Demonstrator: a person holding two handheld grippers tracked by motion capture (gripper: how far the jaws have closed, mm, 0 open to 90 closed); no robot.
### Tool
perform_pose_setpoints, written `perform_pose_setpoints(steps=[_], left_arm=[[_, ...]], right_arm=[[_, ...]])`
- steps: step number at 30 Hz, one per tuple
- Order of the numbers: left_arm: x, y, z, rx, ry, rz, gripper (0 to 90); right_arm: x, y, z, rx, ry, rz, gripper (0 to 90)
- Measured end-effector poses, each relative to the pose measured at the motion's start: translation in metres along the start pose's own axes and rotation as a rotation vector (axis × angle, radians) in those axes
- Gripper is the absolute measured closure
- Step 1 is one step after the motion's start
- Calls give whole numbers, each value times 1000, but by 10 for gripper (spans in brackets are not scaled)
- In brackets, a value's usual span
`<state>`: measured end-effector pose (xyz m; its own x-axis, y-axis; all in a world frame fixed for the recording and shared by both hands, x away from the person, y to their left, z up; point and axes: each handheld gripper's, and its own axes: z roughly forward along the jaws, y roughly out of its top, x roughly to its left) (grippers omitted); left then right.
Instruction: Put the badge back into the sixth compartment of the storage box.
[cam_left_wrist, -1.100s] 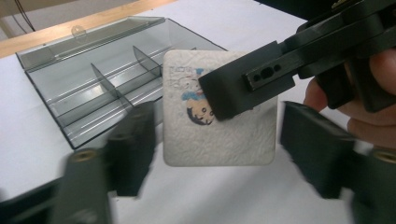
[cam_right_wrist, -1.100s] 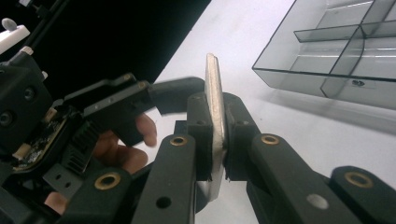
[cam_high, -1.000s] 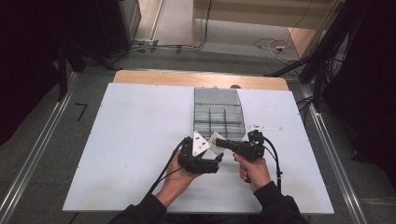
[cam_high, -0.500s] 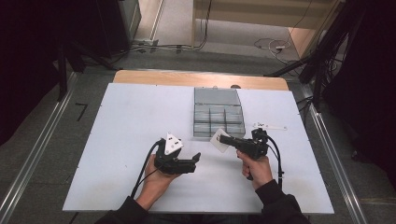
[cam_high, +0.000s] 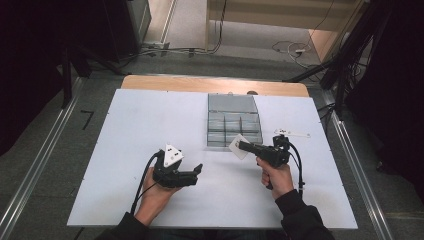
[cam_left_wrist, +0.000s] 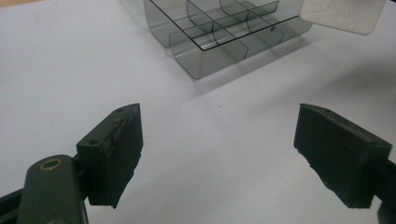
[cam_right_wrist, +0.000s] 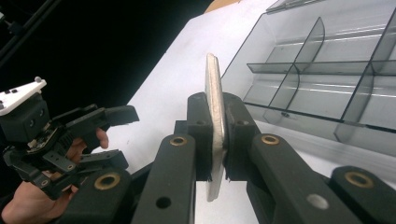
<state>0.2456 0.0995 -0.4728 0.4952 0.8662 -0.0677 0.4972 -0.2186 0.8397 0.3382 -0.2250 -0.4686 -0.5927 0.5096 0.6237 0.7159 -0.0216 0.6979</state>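
Note:
A thin white square pad (cam_high: 238, 146) is pinched edge-on between the jaws of my right gripper (cam_high: 243, 146), seen close up as the white pad (cam_right_wrist: 215, 116) in the right gripper view, beside the near edge of a clear divided organizer box (cam_high: 234, 122). My left gripper (cam_high: 196, 172) sits lower left of the box, open with nothing between its pads (cam_left_wrist: 119, 154). In the left gripper view the box (cam_left_wrist: 224, 32) lies ahead and the white pad (cam_left_wrist: 343, 16) hangs at the top right. The left gripper (cam_right_wrist: 109, 135) also appears at the left of the right gripper view.
The white table top (cam_high: 140, 130) has wide free room left of the box. A small white strip (cam_high: 291, 133) lies right of the box. A wooden edge (cam_high: 165, 82) runs along the table's far side; metal rails (cam_high: 357, 165) flank both sides.
My left gripper has drawn away from the right one, leftward and toward the table's near edge. The right gripper stays by the box with the pad in its jaws.

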Motion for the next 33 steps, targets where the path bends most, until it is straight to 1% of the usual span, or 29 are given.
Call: perform_pose_setpoints(steps=[2, 3, 4, 6, 9, 16, 26, 33], left_arm=[[2, -2, -1, 2, 13, 8, 161], [3, -2, -1, 0, 14, 0, 161], [4, -3, -2, 3, 17, 4, 161], [6, -4, -3, 3, 20, -5, 161], [10, -5, -6, 4, 25, -5, 161], [19, -8, -15, -8, 48, -33, 161], [29, -13, -25, -15, 62, -49, 161], [34, -16, -30, -14, 72, -57, 161]], right_arm=[[0, 1, 0, 6, -6, -5, 810], [0, 2, 0, 3, -7, -6, 810], [0, 3, 1, -2, -5, -5, 810], [0, 5, 2, -2, -4, -7, 810], [-2, 7, 3, -5, -7, -2, 810], [-5, 11, 5, -14, -8, 0, 810], [-12, 15, 4, -29, -29, 12, 810], [-15, 19, 3, -42, -32, 19, 810]])
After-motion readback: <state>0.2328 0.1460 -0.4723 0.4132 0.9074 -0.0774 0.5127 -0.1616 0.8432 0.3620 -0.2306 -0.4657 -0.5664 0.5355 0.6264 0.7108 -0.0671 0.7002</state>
